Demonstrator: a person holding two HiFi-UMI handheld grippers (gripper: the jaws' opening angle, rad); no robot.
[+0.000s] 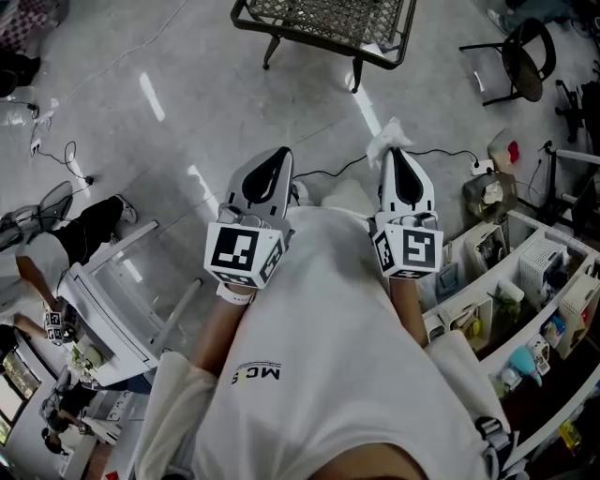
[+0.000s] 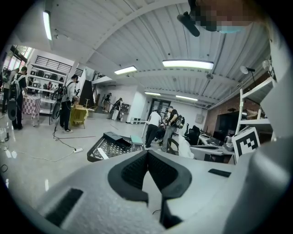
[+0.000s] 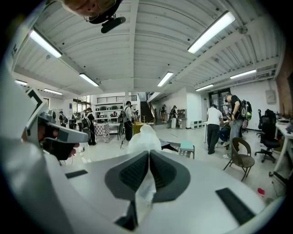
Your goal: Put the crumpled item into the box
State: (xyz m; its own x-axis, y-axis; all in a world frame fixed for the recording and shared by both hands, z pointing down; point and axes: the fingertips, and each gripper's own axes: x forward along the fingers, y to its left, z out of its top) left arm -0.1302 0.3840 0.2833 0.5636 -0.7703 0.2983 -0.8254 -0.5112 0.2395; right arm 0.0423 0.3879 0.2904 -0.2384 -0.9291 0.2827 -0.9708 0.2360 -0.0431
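Observation:
A crumpled white tissue [image 1: 388, 140] sticks out past the tip of my right gripper [image 1: 392, 156], which is shut on it. In the right gripper view the tissue [image 3: 143, 136] bulges beyond the closed pads and a strip of it hangs between them at my right gripper [image 3: 149, 153]. My left gripper [image 1: 279, 157] is held level beside it in front of the white shirt, about a hand's width to the left. Its jaws meet at the tips with nothing between them, as my left gripper [image 2: 147, 154] shows in its own view. I cannot make out a box for certain.
A black metal mesh table [image 1: 323, 22] stands ahead on the grey floor; a dark flat thing [image 2: 116, 138] and a teal item [image 2: 136, 139] lie on it. A cable [image 1: 334, 171] runs below my grippers. Shelves with bins [image 1: 536, 281] stand right, a clear cart [image 1: 112, 302] left, a chair [image 1: 521, 54] far right. Several people stand far off.

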